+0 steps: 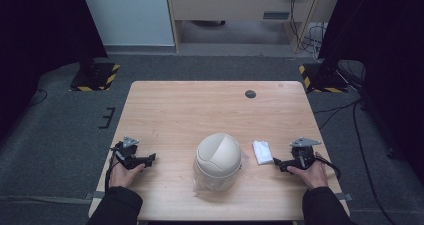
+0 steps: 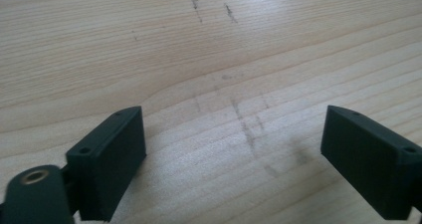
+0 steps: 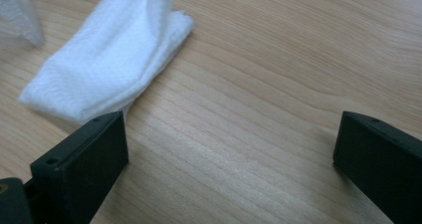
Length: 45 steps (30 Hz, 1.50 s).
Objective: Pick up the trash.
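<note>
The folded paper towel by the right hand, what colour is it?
White, with a fine embossed texture; the paper towel shows best in the right gripper view.

No text, label, brand or number is showing legibly anywhere in these views. The only sign-like markings are showing as yellow-and-black hazard stripes on two dark floor bases (image 1: 94, 77) at the upper left and upper right (image 1: 320, 78) of the high view.

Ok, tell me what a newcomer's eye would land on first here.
First the beige domed bin with its clear liner, near the table's front edge at the middle. Next the folded white paper towel just to its right. Open tongs flank them: left tongs, right tongs.
</note>
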Tool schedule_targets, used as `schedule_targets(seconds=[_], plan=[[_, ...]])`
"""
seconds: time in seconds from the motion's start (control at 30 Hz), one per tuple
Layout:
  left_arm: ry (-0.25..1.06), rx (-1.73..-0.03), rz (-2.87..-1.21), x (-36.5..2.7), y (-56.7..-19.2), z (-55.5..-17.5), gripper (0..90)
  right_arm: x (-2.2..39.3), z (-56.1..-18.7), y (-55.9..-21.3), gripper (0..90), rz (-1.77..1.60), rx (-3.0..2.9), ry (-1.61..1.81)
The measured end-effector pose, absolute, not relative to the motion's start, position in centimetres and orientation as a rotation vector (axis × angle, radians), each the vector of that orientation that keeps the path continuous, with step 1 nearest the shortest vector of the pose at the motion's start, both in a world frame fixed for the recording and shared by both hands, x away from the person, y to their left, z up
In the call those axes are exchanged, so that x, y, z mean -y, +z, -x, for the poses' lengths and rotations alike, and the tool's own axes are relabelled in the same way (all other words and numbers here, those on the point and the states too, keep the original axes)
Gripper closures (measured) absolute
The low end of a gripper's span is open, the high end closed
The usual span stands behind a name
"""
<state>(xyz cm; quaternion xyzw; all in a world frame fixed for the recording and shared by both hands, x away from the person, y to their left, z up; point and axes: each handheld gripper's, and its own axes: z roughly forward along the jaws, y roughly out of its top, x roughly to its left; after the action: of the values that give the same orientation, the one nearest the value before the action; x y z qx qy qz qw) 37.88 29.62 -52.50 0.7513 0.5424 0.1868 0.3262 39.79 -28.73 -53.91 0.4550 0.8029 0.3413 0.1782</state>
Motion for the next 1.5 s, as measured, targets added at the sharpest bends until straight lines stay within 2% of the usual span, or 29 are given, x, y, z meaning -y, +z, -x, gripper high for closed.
schedule_targets(seconds=[0.37, 0.7, 0.97, 1.33, 1.5], plan=[[0.536, -1.279, -1.74, -29.1, -48.7, -36.5, 14.1, 29.9, -39.2, -53.9, 1.0, -1.361, -2.199, 0.92], [0.601, -1.187, -1.621, -29.2, -45.3, -35.5, 14.6, 29.9, -39.1, -53.9, 0.9, -1.36, -2.2, 0.922], [0.592, -1.124, -1.643, -28.0, -43.6, -35.0, 14.5, 29.9, -39.1, -53.9, 0.9, -1.361, -2.2, 0.921], [0.449, -0.89, -1.686, -23.8, -41.6, -33.9, 14.2, 29.9, -39.1, -53.9, 0.9, -1.359, -2.201, 0.921], [0.411, -0.836, -1.714, -22.2, -41.1, -33.5, 14.5, 29.9, -39.1, -53.9, 0.8, -1.359, -2.201, 0.92]])
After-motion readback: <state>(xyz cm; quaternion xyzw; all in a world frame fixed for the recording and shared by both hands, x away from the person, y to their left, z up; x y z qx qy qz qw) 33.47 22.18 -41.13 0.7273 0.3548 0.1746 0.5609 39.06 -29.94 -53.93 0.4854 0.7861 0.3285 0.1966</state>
